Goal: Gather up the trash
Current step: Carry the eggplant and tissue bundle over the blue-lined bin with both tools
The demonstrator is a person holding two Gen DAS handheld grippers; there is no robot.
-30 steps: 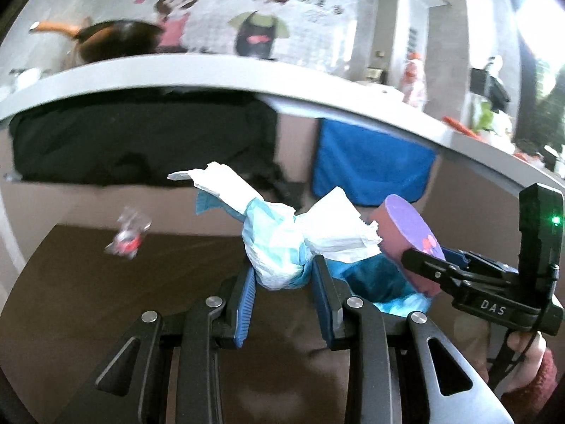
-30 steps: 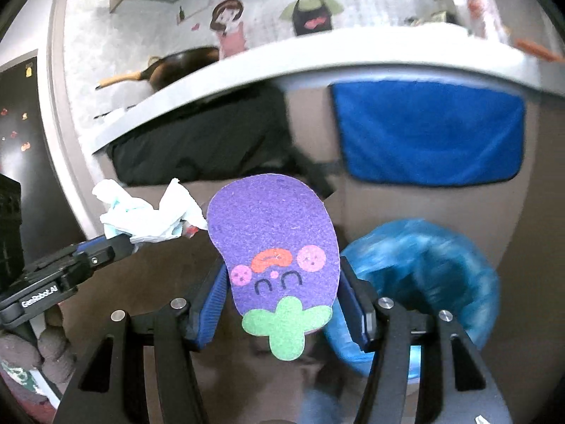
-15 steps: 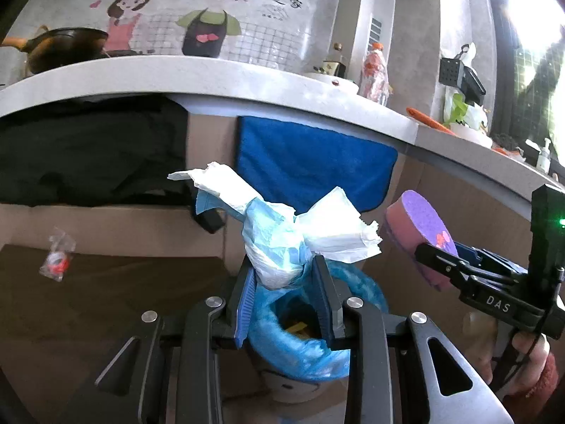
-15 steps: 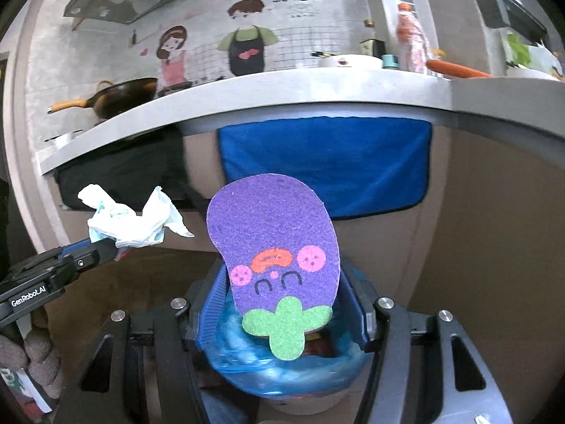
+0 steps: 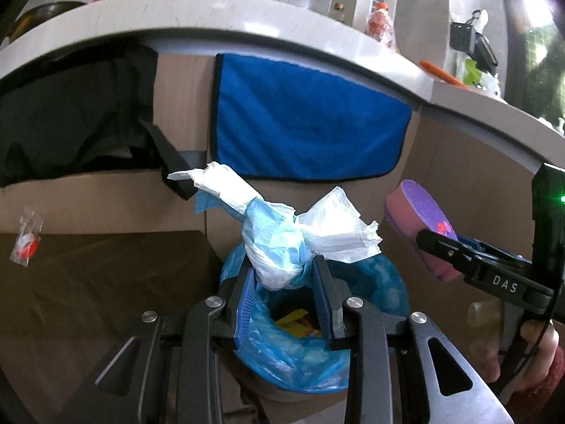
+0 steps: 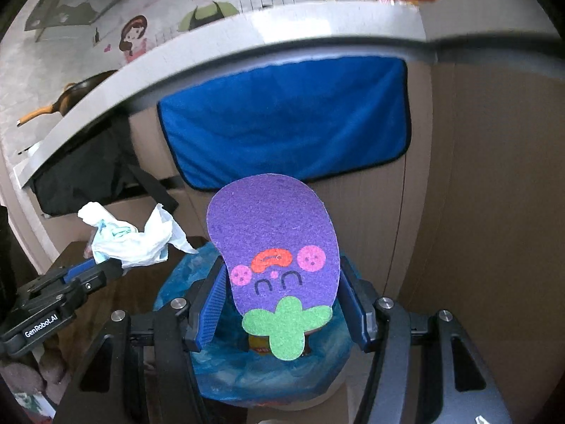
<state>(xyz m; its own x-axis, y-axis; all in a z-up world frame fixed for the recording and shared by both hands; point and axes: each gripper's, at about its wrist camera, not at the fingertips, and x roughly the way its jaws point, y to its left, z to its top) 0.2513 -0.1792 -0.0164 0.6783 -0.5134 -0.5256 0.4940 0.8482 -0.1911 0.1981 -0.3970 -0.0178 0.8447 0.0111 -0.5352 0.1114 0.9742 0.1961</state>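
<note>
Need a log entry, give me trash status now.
Left tool shut on tissue wad; right tool shut on purple sponge. Both above blue-lined bin. Nothing blocking.

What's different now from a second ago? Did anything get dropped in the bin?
Nothing dropped yet. Both grippers have swung across and a bit down, so the bin with its blue bag now sits right under them; a second ago it was off to the side. The left gripper still clamps the tissue wad, and the right gripper still clamps the purple sponge.
</note>
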